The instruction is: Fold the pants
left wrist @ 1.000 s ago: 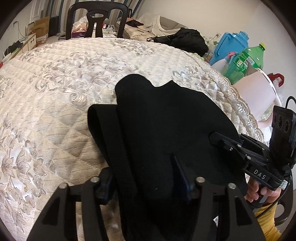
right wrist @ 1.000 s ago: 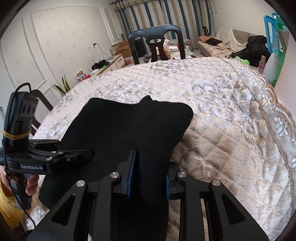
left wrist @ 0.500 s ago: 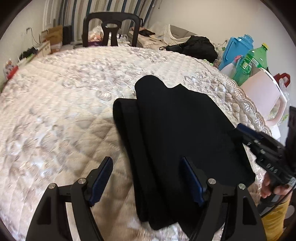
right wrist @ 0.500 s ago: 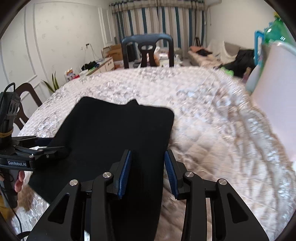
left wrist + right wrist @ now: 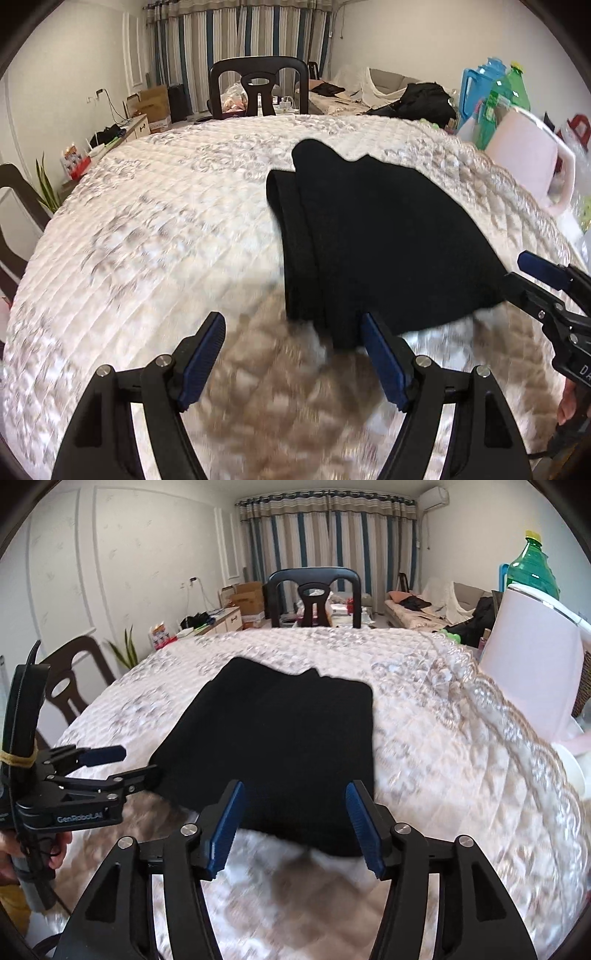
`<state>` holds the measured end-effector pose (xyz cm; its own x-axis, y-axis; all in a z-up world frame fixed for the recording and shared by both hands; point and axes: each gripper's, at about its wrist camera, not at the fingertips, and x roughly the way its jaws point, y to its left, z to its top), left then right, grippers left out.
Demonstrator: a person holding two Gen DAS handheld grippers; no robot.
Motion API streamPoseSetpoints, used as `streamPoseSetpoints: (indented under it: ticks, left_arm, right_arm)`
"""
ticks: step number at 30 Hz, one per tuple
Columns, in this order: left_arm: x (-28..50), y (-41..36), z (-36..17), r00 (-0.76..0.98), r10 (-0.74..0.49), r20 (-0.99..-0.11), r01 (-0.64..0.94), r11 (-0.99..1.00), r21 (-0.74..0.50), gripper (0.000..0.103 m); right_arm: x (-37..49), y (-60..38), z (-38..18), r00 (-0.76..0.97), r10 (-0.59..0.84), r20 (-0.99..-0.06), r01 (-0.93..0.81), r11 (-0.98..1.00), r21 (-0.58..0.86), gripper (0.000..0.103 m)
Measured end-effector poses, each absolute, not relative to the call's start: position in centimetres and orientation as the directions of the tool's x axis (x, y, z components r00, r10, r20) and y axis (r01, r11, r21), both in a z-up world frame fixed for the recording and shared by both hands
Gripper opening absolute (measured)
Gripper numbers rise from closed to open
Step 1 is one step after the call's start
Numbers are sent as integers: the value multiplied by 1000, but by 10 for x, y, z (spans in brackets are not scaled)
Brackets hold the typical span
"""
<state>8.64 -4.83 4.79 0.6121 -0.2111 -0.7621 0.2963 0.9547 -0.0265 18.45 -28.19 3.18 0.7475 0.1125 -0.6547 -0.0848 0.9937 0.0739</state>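
Observation:
The black pants (image 5: 388, 240) lie folded in a flat stack on the white quilted table cover (image 5: 166, 221), right of the middle. My left gripper (image 5: 291, 321) is open just short of the stack's near left corner, its blue pads clear of the cloth. My right gripper (image 5: 295, 788) has its jaws opening in front of the near edge of the pants (image 5: 280, 746), and its pads do not press on them. Each gripper shows in the other's view: the right gripper (image 5: 535, 280) at the stack's right edge, the left gripper (image 5: 110, 764) at its left edge.
A dark chair (image 5: 258, 85) stands at the table's far side and another chair (image 5: 70, 686) at its left. A pale pink jug (image 5: 535, 664), a green bottle (image 5: 532, 565) and a blue container (image 5: 480, 92) crowd the right edge. A hand (image 5: 22, 853) holds the left gripper's handle.
Both grippers have let go of the pants, spread their jaws and drawn back toward the near edge. The pants now lie flat and free on the cover.

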Motion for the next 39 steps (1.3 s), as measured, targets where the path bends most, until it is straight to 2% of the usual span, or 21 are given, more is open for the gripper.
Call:
streamPoseSetpoints:
  ticks: [9, 17, 25, 30, 39]
  left_arm:
    - [56, -50, 21, 570, -166, -805, 283, 959, 3, 78]
    - [48, -54, 20, 586, -146, -797, 260, 965, 15, 78]
    - [50, -57, 18, 590, -134, -796, 248, 969, 21, 83]
    - [51, -57, 17, 594, -123, -795, 225, 974, 17, 87]
    - [50, -56, 16, 598, -124, -792, 219, 976, 12, 87]
  right_arm:
    - [161, -275, 15, 716, 82, -693, -52, 997, 65, 60]
    - [159, -271, -4, 677, 73, -732, -48, 997, 55, 60]
    - [164, -265, -20, 645, 54, -762, -51, 998, 27, 60]
    - [166, -265, -19, 641, 47, -766, -48, 999, 21, 60]
    - [168, -261, -20, 638, 32, -769, -40, 999, 9, 64]
